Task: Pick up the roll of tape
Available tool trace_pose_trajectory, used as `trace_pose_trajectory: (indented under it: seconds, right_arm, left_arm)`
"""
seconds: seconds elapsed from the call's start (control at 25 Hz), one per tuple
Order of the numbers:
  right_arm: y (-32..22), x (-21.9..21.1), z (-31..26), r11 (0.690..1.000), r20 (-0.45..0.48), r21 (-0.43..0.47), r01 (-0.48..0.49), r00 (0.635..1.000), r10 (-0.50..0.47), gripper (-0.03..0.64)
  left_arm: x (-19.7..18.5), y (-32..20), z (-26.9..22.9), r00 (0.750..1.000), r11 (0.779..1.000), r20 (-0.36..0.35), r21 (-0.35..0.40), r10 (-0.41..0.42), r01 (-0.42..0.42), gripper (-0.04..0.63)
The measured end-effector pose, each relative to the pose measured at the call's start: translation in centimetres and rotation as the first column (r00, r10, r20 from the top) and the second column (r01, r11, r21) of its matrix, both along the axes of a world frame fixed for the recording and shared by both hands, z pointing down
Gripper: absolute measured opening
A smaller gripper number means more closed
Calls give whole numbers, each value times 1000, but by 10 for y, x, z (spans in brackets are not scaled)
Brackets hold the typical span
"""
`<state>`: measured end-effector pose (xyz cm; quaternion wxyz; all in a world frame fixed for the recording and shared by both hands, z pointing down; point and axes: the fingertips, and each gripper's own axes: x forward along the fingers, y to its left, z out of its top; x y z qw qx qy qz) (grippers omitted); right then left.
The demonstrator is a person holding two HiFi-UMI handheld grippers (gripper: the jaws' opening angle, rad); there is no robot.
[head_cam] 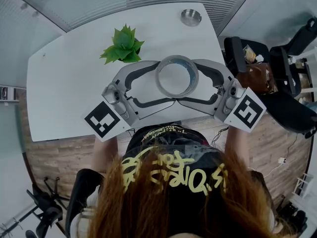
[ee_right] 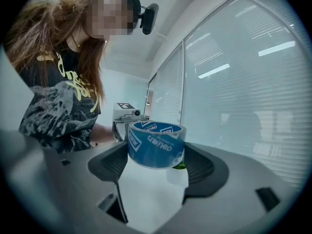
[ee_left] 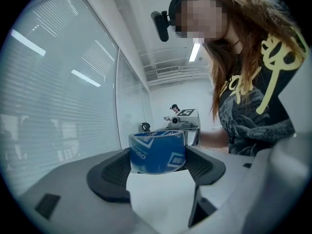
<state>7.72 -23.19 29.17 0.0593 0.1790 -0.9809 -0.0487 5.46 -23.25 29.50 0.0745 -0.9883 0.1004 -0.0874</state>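
- White table (head_cam: 64,93) fills the head view, with a potted plant (head_cam: 122,46) and a small metal dish (head_cam: 191,17) at its far side. Nearer the person, the roll of tape (head_cam: 159,78) lies flat, caught between the left gripper (head_cam: 166,83) and the right gripper (head_cam: 188,82), which come at it from opposite sides.
- Left gripper view: the blue roll (ee_left: 158,152) sits between the ribbed pads (ee_left: 114,172), the jaws spread wide and clamped on its outer wall.
- Right gripper view: this gripper also grasps the roll (ee_right: 156,145), which appears to hang clear of the tabletop.
- The roll is likely light and stiff, but its glossy wall may slip, so opposite sides across the width are the best hold.
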Motion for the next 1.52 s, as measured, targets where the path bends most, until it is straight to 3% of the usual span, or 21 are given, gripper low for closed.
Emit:
trace_pose_trajectory:
  seconds: [0.44,0.96,1.52]
  right_arm:
    - [4,1,-10,1000,49,-31,1,999,0,362]
    - [4,8,-10,1000,-1,-20,-15,1000,15,362]
    - [3,13,-5,998,-16,-55,-13,1000,12,360]
  left_arm:
    - [0,3,-9,997,998,-75,-58,7,-12,348]
    - [7,3,-9,999,999,-51,-33,5,-6,348]
    - [13,3,-3,998,998,-68,-60,-5,1,348]
